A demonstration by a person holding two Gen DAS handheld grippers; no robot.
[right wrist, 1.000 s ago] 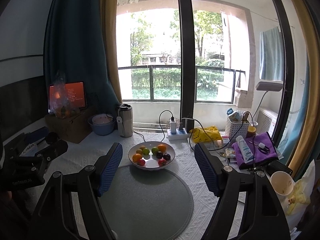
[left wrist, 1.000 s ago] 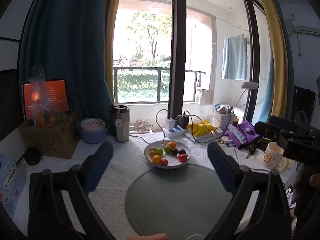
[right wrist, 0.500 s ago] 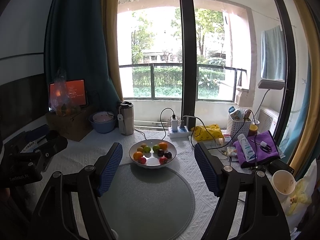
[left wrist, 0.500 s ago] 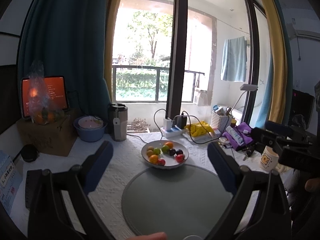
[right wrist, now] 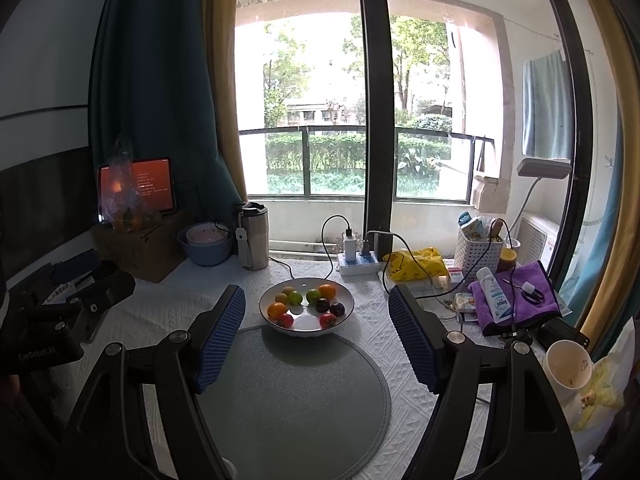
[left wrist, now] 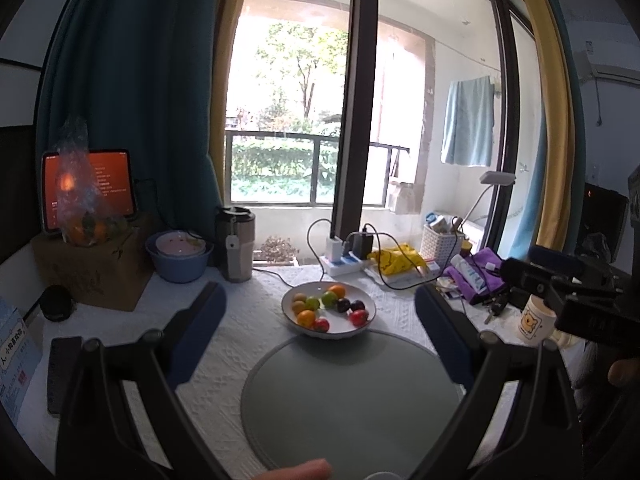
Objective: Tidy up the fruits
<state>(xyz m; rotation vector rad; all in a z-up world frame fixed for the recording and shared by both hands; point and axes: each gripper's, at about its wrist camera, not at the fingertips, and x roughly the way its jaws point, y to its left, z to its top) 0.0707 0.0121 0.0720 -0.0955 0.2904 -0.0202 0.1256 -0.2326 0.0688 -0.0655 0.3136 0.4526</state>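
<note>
White tablecloth (right wrist: 168, 312), white bowl (right wrist: 306, 326) — orange, green, red, dark fruits (right wrist: 308, 306)

Both my claws held wide, empty, angled slightly downward.

My left gripper (left wrist: 320, 312) spreads its blue-padded fingers (left wrist: 200, 332) with nothing between them. My right gripper (right wrist: 318, 332) does the same, its ribbed pads (right wrist: 222, 336) far apart. A fingertip (left wrist: 300, 470) of mine shows at the lower edge of the left view.

Both wrist views face the window – sharing the fruit bowl (left wrist: 329, 314).
</note>
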